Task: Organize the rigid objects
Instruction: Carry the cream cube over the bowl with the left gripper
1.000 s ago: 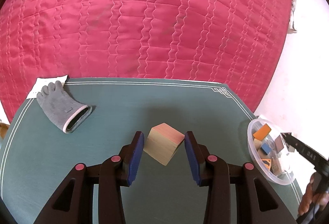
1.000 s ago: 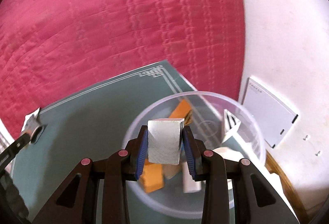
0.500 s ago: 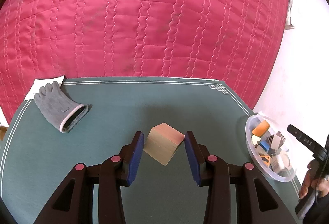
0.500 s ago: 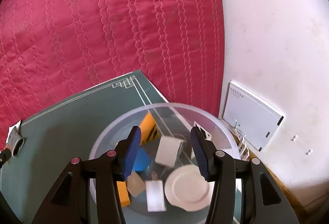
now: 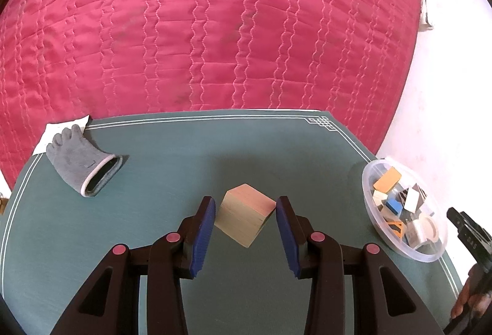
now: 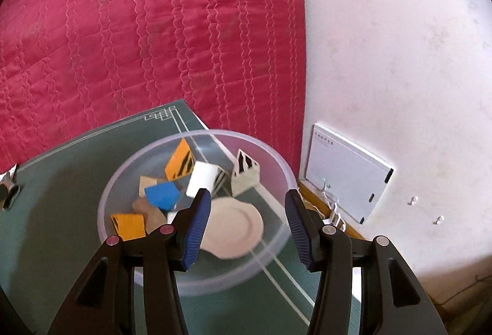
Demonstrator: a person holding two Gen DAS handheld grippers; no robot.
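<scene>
My left gripper [image 5: 245,219] is shut on a wooden cube [image 5: 244,214] with a pinkish top, held by its corners above the green mat [image 5: 172,156]. My right gripper [image 6: 247,221] is open and empty above a clear plastic bowl [image 6: 270,255]. In the bowl lie a white block [image 6: 203,177], a blue block [image 6: 162,195], orange striped blocks [image 6: 180,160], a white striped block [image 6: 244,170] and a small white plate [image 6: 230,227]. The bowl also shows in the left wrist view [image 5: 372,212] at the mat's right edge.
A grey glove [image 5: 80,164] lies on a white paper at the mat's far left corner. A red quilted bedspread [image 5: 215,27] lies beyond the mat. A white flat device [image 6: 347,175] lies on the pale floor to the right.
My right gripper opened and let the white block drop into the bowl, then drew back a little. My left gripper kept hold of the wooden cube and barely moved.
</scene>
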